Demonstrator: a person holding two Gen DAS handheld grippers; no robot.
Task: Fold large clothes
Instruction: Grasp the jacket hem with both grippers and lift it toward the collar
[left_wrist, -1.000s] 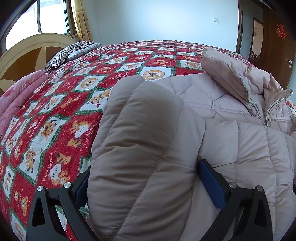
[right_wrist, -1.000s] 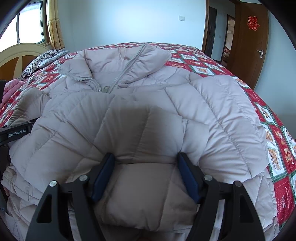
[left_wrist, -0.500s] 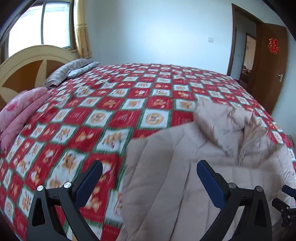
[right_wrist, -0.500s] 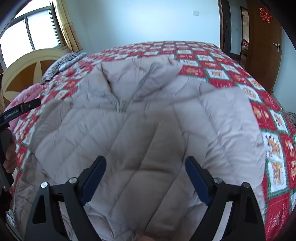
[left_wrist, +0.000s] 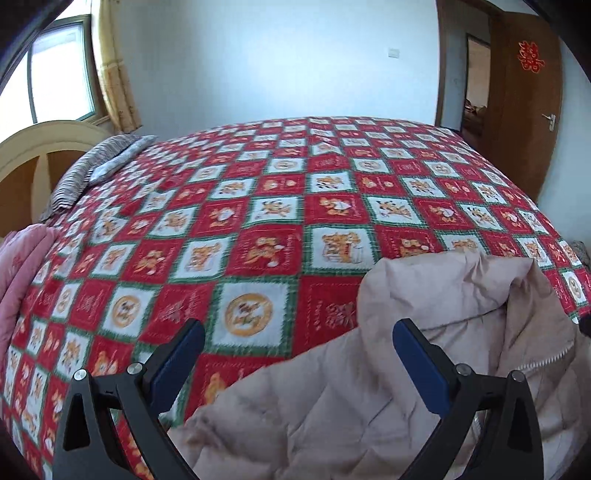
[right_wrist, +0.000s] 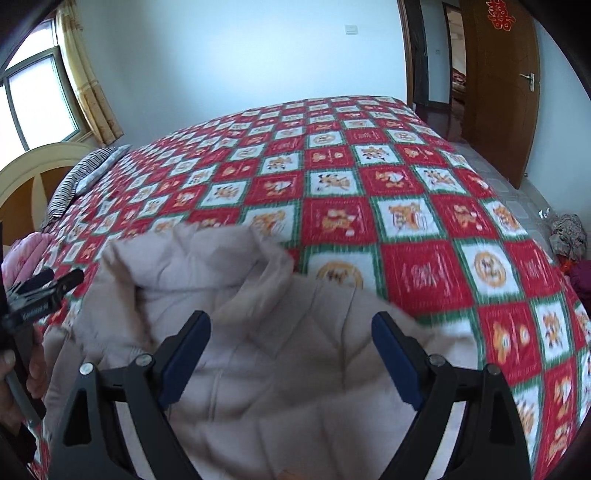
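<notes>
A pale pink quilted down jacket (left_wrist: 424, 354) lies folded at the near edge of the bed; it also shows in the right wrist view (right_wrist: 266, 332). My left gripper (left_wrist: 297, 341) is open and empty, held above the jacket's left edge and the bedspread. My right gripper (right_wrist: 291, 332) is open and empty, held above the jacket's middle. The jacket's collar (right_wrist: 192, 254) is turned up at the far side. The left gripper's body shows at the left edge of the right wrist view (right_wrist: 40, 295).
A red, white and green checked bedspread (left_wrist: 295, 206) covers the large bed. A striped pillow (left_wrist: 88, 173) and a curved headboard (left_wrist: 40, 147) are at the far left. A pink blanket (left_wrist: 18, 273) lies at the left edge. A wooden door (right_wrist: 498, 85) stands at the right.
Both grippers have let go of the jacket, opened and pulled back and up. The jacket now lies lower in both views, with more bedspread showing.
</notes>
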